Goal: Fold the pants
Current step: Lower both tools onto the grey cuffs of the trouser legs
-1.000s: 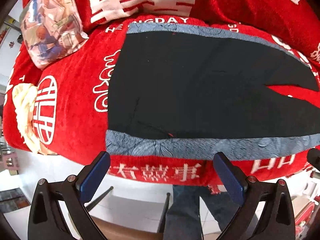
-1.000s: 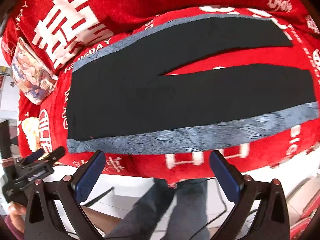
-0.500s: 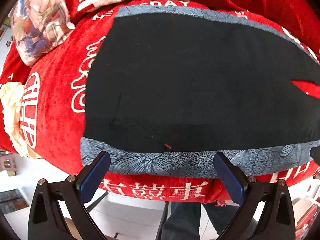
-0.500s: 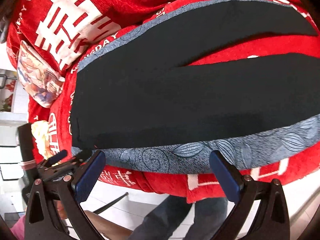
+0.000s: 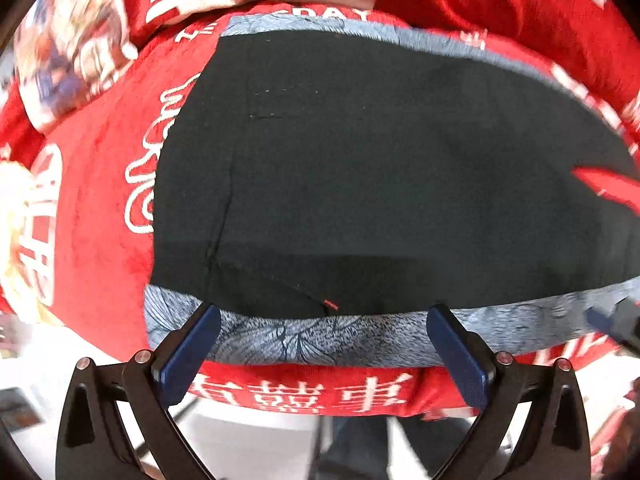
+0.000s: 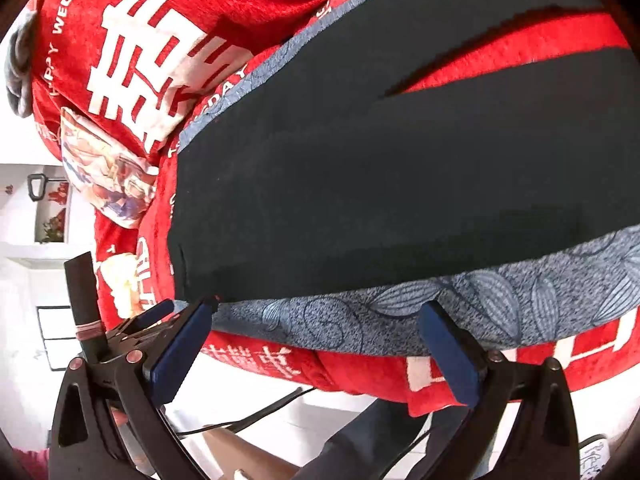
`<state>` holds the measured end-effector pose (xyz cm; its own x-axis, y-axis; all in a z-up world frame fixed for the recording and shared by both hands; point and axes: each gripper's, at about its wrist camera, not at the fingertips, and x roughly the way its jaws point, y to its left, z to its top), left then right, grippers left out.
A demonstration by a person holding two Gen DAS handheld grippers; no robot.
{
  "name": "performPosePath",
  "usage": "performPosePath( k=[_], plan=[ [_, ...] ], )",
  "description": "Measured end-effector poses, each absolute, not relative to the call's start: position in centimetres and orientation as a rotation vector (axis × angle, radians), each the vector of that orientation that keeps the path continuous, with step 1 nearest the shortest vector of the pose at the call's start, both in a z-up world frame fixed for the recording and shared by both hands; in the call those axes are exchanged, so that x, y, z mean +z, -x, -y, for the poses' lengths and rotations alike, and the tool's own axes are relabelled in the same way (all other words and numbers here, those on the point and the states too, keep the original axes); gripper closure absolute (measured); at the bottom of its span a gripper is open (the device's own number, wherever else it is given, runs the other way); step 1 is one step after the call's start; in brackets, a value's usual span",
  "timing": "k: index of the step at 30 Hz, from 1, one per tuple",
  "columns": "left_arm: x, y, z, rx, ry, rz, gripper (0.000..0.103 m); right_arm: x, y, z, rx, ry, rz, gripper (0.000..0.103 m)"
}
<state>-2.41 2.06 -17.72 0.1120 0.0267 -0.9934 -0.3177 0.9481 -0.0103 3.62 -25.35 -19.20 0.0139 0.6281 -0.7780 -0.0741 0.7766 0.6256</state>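
Note:
Black pants [image 5: 380,168] with a grey leaf-patterned side stripe [image 5: 320,336] lie flat on a red blanket, waist to the left, legs running right. My left gripper [image 5: 324,344] is open, its blue pads over the near grey stripe close to the waist corner. In the right wrist view the pants [image 6: 400,184] fill the middle. My right gripper [image 6: 316,340] is open over the near stripe [image 6: 480,300], further along the leg. The left gripper [image 6: 140,328] shows at that view's lower left.
The red blanket [image 5: 96,200] with white characters covers the bed, its near edge hanging toward a white floor. A printed pillow [image 5: 68,52] lies at the far left. The person's legs in jeans [image 6: 360,440] and a cable are below the bed edge.
Both grippers have moved in toward the near edge of the pants; their pads now overlap the grey stripe. Both stay open.

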Motion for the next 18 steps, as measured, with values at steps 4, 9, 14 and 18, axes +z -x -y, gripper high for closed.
performPosePath(
  k=[4,9,14,18],
  plan=[
    [-18.4,5.7,-5.3,0.240,0.432,-1.407,0.000,-20.2,-2.2,26.1,0.636,-0.572,-1.535,0.000],
    [-20.8,7.4,-7.0,0.196,0.603,-1.422,0.000,-23.0,-0.7,26.4,0.642,-0.646,-1.578,0.000],
    [-22.9,7.3,-6.4,0.153,0.703,-1.433,0.000,-25.6,-0.8,26.5,0.650,-0.758,-1.592,0.000],
    [-21.5,6.4,-7.1,0.142,0.767,-1.341,0.000,-25.0,-2.0,26.6,0.667,-0.845,-1.536,0.000]
  ],
)
